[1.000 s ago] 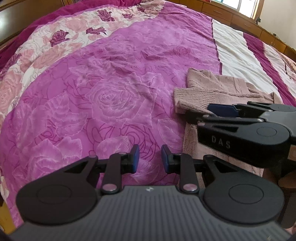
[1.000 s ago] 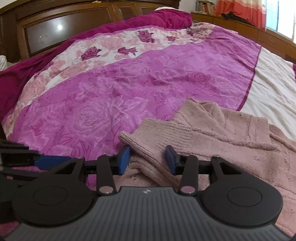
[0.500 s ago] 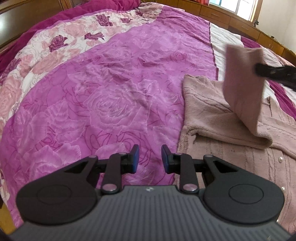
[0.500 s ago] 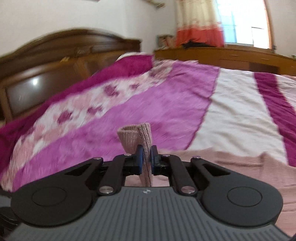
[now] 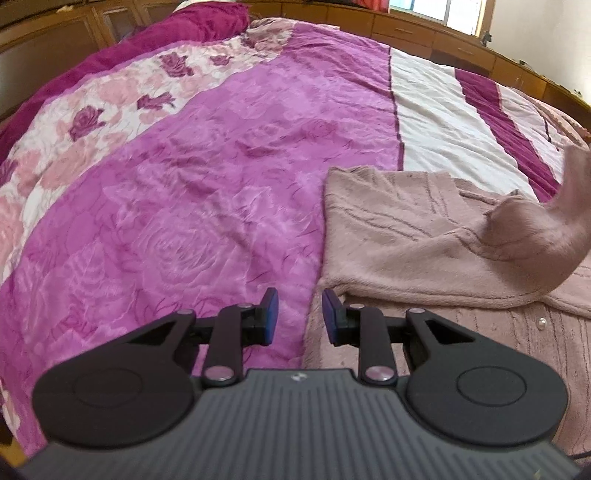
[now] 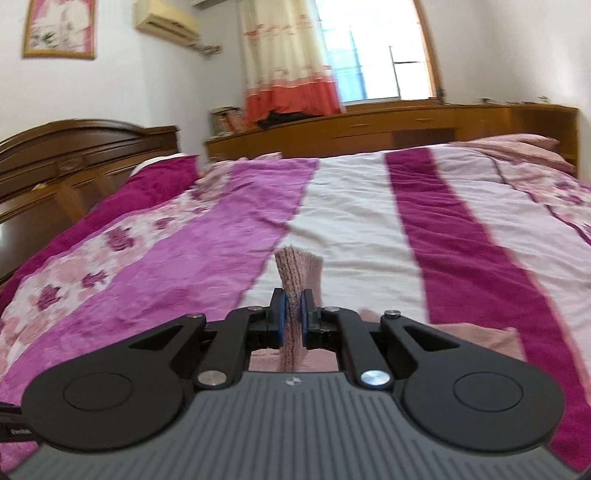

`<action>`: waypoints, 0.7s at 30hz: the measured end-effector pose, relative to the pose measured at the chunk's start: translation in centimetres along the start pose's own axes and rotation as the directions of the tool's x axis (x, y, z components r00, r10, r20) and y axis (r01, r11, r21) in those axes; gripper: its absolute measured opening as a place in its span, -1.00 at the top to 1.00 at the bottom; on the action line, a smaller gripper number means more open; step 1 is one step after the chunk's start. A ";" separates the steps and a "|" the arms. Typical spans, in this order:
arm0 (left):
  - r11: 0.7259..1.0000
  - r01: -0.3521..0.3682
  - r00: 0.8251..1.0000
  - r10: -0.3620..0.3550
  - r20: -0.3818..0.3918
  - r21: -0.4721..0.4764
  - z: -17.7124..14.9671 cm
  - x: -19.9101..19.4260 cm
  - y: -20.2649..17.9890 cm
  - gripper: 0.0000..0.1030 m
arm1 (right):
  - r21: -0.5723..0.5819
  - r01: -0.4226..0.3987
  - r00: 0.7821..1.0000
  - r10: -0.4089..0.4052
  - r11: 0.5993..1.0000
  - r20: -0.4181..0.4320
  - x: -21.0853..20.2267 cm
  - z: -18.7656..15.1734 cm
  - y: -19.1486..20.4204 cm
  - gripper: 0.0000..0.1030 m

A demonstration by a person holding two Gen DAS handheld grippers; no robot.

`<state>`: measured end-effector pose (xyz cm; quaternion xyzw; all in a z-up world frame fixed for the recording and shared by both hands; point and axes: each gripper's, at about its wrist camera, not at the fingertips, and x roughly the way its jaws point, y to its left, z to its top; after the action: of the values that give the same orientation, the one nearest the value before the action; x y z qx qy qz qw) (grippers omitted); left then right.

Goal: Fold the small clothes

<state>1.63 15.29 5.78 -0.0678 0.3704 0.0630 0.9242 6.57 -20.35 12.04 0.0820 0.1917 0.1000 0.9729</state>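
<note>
Right hand-held gripper (image 6: 291, 317) has clamped ribbed sleeve cuff (image 6: 297, 269), lifted it off pink sweater (image 5: 424, 236) near bed (image 5: 207, 192) front edge. Sleeve unfolding, likely for refold. Left hand-held gripper (image 5: 300, 314) part-open, empty, hovering at sweater's left hem.

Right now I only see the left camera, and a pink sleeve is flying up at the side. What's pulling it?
Observer: The right tongs are. They are shut on the sleeve's ribbed cuff, which sticks up between the blue pads.
Operator: Is there a window in this room?
Observer: You see only a corner of one. The right camera shows it whole, with a cream and orange curtain hanging beside it.
Operator: Anything on the wall?
Observer: Yes, a framed picture hangs high up, with an air conditioner next to it.
</note>
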 end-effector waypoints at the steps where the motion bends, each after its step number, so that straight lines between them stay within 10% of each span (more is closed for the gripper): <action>1: 1.000 0.000 1.000 0.000 0.001 0.006 0.2 0.1 -0.3 0.46 | 0.011 0.017 1.000 -0.017 1.000 -0.001 -0.4 -0.2 -1.1 0.84; 17: 1.000 0.009 1.000 -0.009 0.003 0.018 4.3 5.2 -2.4 0.46 | 0.205 0.154 0.971 -0.110 0.967 -0.211 -2.4 -9.4 -10.7 0.78; 21: 1.000 0.015 1.000 -0.015 -0.010 0.025 4.9 6.4 -2.9 0.46 | 0.247 0.160 0.967 -0.102 0.956 -0.234 -2.9 -10.2 -11.5 0.24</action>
<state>10.01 13.71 5.09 -0.0594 0.3754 0.0510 0.9236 1.86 -30.90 1.49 0.1861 0.3140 0.0171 0.9309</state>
